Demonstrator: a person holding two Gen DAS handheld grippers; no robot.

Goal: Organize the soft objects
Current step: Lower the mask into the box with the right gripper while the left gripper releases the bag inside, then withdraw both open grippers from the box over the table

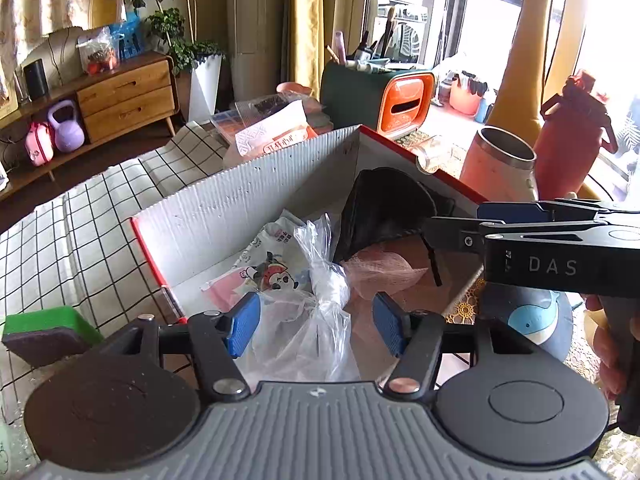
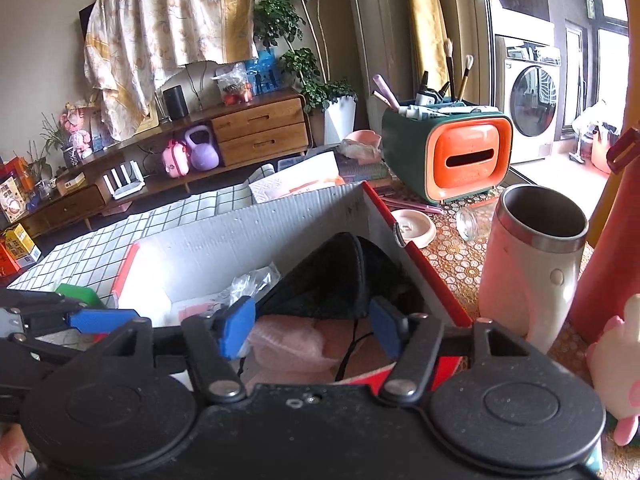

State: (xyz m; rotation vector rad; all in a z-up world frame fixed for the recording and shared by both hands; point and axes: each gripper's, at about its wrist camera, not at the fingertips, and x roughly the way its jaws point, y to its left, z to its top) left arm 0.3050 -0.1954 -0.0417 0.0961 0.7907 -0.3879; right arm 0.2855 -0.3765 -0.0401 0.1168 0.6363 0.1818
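Note:
An open cardboard box [image 1: 240, 208] with red edges holds the soft items. Inside lie a knotted clear plastic bag [image 1: 320, 292], a cartoon-printed packet [image 1: 272, 264], a pink foam net [image 1: 380, 276] and a black cloth mask [image 1: 380, 208]. My left gripper [image 1: 316, 326] hovers open over the plastic bag, its blue pads apart on either side and not pressing it. My right gripper [image 2: 311, 328] stands open above the pink net [image 2: 288, 340] and the black mask [image 2: 328, 280], holding nothing. It also reaches in from the right [image 1: 480, 220] in the left wrist view.
A green sponge [image 1: 48, 328] lies on the checked cloth [image 1: 80, 240] left of the box. Right of the box stand a pink steel tumbler [image 2: 532, 264], a red bottle [image 1: 572, 136] and a tipped glass jar [image 2: 474, 220]. An orange-fronted organizer [image 2: 460, 156] sits behind.

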